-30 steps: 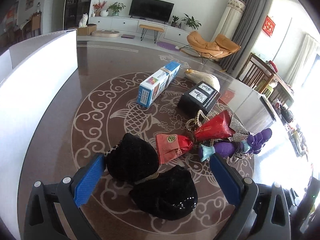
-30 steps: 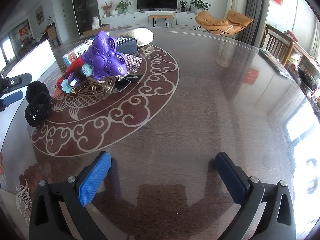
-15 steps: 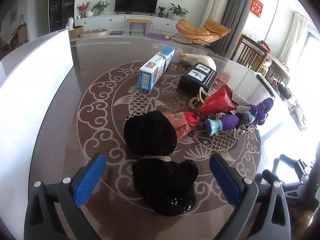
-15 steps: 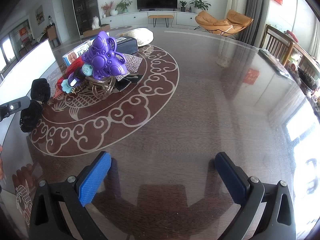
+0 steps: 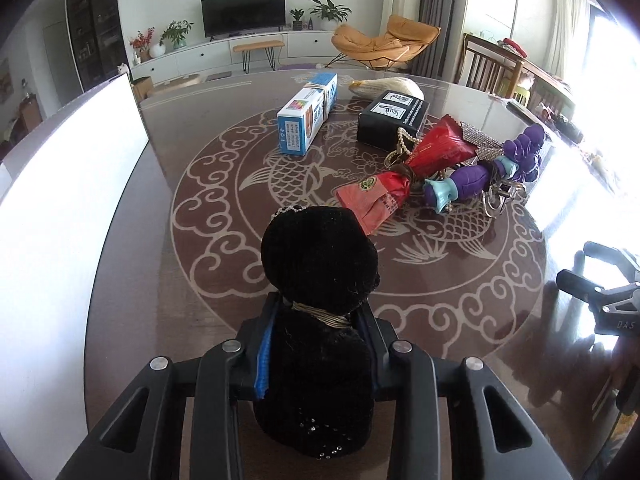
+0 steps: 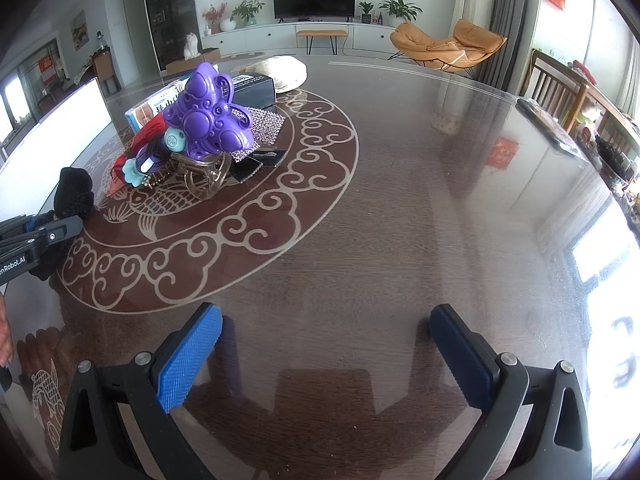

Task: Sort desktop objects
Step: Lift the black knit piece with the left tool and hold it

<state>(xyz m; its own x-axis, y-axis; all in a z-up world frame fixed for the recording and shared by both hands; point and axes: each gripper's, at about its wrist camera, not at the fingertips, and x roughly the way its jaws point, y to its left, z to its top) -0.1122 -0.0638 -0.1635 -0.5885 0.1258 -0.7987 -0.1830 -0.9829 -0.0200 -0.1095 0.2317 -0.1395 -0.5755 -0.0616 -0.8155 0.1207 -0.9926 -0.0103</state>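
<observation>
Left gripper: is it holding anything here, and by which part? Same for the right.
The left gripper, jaws just closing, clamps the black velvet bow by its near lobe, below the tied middle. The right gripper is open and holds nothing.

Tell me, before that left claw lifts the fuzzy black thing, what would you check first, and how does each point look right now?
1. Grip: the left gripper has just been closing and its pads now press on the near half of the black velvet pouches: ok.
2. Both tied pouches held: only the near one sits between the jaws; the far one hangs on by a cord: cannot tell.
3. Neighbours free: the red packet touches or lies under the far pouch: not ok.
4. Right gripper out of the way: open over bare table, apart from the pile: ok.
5. Drop-off place: the white bin stands at the left, its inside unseen: cannot tell.
</observation>
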